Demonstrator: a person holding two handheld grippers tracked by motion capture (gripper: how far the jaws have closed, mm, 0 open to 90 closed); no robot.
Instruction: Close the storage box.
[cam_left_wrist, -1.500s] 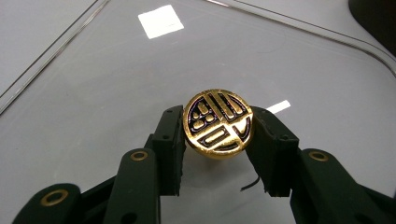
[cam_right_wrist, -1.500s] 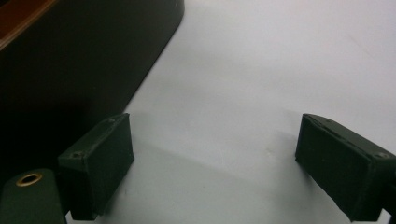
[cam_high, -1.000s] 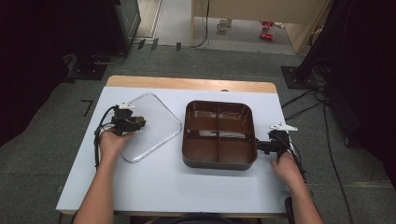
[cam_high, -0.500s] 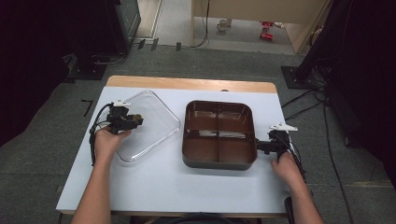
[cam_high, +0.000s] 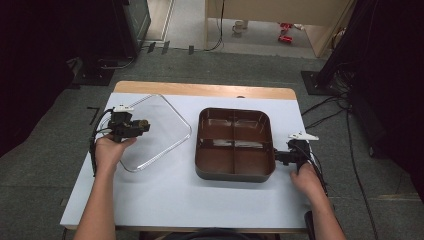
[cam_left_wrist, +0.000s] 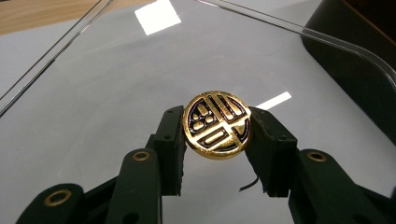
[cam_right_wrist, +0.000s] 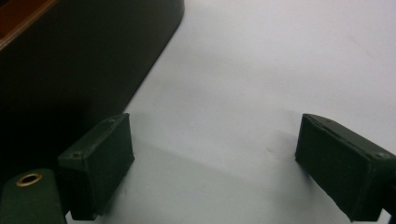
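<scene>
Gold knob (cam_left_wrist: 217, 125) of clear lid (cam_high: 159, 131) clamped by left jaws; right jaws open.

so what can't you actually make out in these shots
- High view: the gold knob on the clear lid is too small to read; the left gripper covers it.
- High view: whether the right gripper touches the brown tray is too small to tell.
- Left gripper view: the lid's far edges are cut off by the frame.
- Right gripper view: the tray's dark wall is cut off at the left edge.
</scene>
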